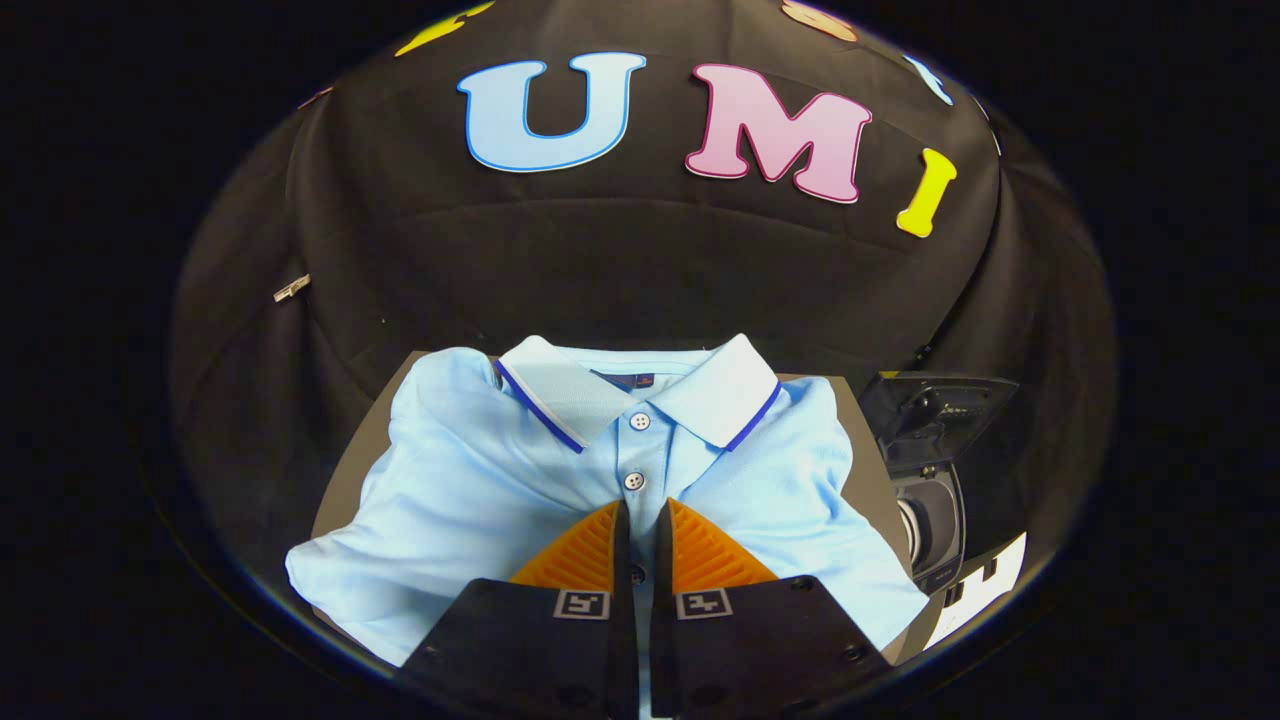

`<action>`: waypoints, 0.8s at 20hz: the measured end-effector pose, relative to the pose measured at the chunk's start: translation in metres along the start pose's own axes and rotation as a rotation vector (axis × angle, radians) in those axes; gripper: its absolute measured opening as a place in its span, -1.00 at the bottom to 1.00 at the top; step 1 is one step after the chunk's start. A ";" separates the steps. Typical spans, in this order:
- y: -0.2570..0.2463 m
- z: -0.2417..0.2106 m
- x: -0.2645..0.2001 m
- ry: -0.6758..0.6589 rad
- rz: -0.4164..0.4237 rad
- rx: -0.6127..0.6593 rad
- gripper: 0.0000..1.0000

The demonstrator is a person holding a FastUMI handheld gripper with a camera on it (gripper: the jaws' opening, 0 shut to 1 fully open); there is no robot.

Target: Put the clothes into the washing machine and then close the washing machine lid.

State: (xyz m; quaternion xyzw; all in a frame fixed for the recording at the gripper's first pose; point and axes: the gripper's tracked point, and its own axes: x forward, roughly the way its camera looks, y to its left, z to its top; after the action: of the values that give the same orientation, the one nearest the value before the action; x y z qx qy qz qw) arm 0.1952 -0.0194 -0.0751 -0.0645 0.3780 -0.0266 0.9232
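A light blue polo shirt [480,480] with a white collar edged in dark blue lies spread on a small brown table [345,490]. My gripper [641,510] is low over the shirt's front, its fingers drawn almost together on the button placket, just below the second button [633,481]. A narrow strip of the fabric with another button shows between the fingers. The shirt still rests flat on the table. To the right of the table stands the dark washing machine [935,520], its lid [940,410] raised and its round opening showing.
Black cloth walls close in behind the table and on both sides. The washing machine sits close against the table's right edge, lower than the shirt's right sleeve. A white patch of floor or panel [985,590] shows beneath the machine.
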 end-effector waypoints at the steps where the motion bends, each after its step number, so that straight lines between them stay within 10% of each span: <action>1: 0.000 0.002 -0.001 -0.019 0.005 0.001 -0.81; 16: -0.041 0.063 -0.078 -0.231 -0.044 0.004 -0.82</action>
State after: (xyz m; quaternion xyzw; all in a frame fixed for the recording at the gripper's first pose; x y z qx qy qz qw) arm 0.1841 -0.0459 0.0296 -0.0735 0.2674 -0.0400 0.9599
